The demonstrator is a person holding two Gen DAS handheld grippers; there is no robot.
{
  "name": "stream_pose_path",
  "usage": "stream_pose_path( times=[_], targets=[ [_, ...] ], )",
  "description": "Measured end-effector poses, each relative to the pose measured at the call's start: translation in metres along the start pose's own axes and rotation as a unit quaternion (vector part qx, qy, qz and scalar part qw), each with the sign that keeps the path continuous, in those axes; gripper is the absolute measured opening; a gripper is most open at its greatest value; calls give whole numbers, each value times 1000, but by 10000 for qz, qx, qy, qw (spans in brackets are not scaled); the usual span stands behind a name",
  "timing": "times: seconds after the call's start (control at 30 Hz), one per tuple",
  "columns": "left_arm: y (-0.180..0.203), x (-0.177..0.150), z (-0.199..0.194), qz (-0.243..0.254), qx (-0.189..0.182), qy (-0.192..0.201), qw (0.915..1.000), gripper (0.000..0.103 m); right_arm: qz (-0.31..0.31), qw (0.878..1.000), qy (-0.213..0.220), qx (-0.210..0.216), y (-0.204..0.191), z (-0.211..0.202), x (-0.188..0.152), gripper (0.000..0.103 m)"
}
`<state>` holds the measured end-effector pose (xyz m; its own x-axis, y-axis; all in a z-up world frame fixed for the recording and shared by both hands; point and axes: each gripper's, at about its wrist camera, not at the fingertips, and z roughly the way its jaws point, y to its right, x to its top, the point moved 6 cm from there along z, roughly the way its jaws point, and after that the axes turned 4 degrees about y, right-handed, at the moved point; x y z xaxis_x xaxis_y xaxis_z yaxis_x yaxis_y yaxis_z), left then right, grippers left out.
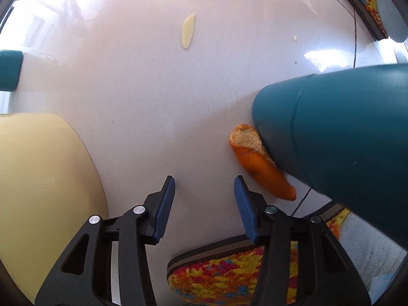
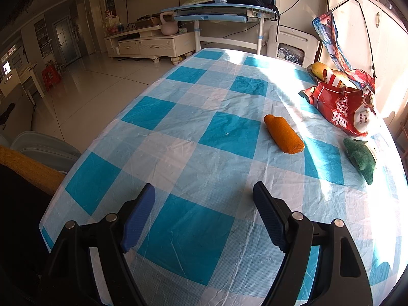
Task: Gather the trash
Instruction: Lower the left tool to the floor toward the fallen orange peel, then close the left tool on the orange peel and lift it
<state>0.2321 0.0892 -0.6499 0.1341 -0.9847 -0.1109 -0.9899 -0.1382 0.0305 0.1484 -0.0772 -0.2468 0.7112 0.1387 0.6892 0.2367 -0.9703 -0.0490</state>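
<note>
L gripper: pointed down at the white tile floor, fingers spread, nothing between them. Hangs low, prob. lined up for a floor pick.

Floor trash: orange peel just right of the L gripper's right finger, partly tucked under a teal leg, touching it. Judgement: the leg blocks approach from the right, so the pick needs to come from the open left/near side. Pale sliver, poss. a fruit scrap, lies well apart further ahead; small crumb far right. Cream lid at left, likely a bin, but cannot confirm. Person's multicolour slippers at bottom edge and top right.

R gripper: over the table, fingers spread wide, empty. Judgement: parked while L works, or scanning for table trash.

Table, blue/white check cloth: orange roll mid-table, lying flat, clear of other items. Red snack bag far right, opened and crumpled, so likely trash; a mango just behind it. Green scrap near right edge, apart from the bag.

Writing: bag bears large white Chinese characters w/ smaller print below; not legible enough to give the brand. No other readable labels.

Progress: early; all trash seen is uncollected.
</note>
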Motion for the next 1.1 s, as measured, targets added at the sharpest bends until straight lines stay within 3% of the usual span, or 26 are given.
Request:
stream_pose_path(
  times=[0.07,0.13,0.17,0.67,0.93,0.97,1.03,1.1],
  targets=[
    [-2,0,-9,-243,-472,57,9986,46,0,10000,0,1,0,0,0,76],
    [-4,3,-27,-522,-1232,341,9904,45,1,10000,0,0,0,0,0,76],
    [-2,3,-32,-422,-1306,347,9899,44,-3,10000,-1,-4,0,0,0,76],
    [4,8,-30,-107,-925,429,9947,48,-10,10000,-5,-8,0,1,1,76],
    [-9,13,-33,307,-659,-99,9973,27,-11,10000,-6,-8,0,1,1,76],
    [-14,12,-36,241,-721,-113,9970,26,-10,10000,-5,-7,0,1,1,76],
    [-16,17,-39,52,-964,-146,9952,13,-12,10000,-5,-9,0,1,1,76],
    [-26,18,-43,-41,-1057,-153,9943,10,-11,10000,-5,-9,0,1,1,76]
  ],
)
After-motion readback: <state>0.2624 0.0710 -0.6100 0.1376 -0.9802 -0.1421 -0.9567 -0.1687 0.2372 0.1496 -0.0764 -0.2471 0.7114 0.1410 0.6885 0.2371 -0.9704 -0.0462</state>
